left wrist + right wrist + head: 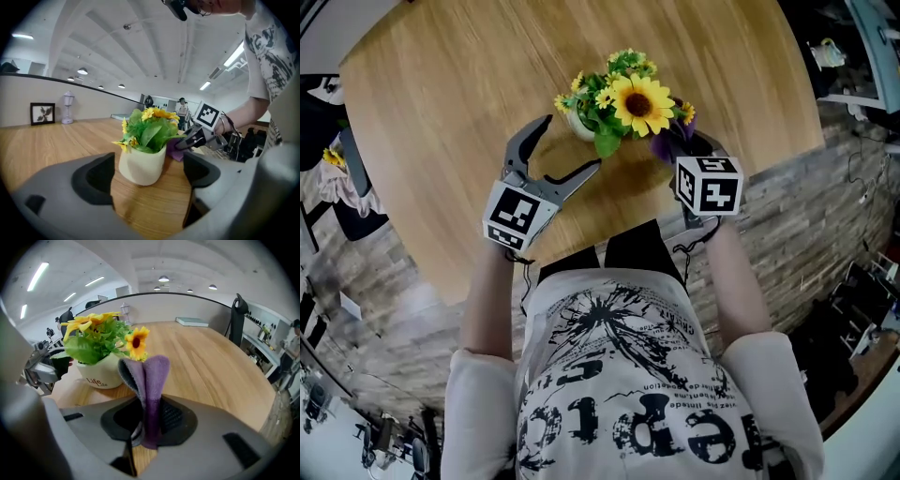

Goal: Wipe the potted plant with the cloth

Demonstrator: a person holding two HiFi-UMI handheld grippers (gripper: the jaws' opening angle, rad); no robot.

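Note:
The potted plant (619, 108), a sunflower and small yellow flowers in a cream pot (578, 125), stands on the round wooden table (441, 112) near its front edge. My left gripper (573, 142) is open, its jaws spread just short of the pot (140, 164) with nothing held between them. My right gripper (682, 150) is shut on a folded purple cloth (150, 380), which sticks up between its jaws. In the head view the cloth (670, 142) sits against the flowers' right side. Leaves hide the right fingertips there.
A framed picture (42, 113) and a white lamp (68, 108) stand at the table's far side, and a flat book (192, 322) lies farther along. The table's curved front edge runs just below both grippers, over a stone-pattern floor.

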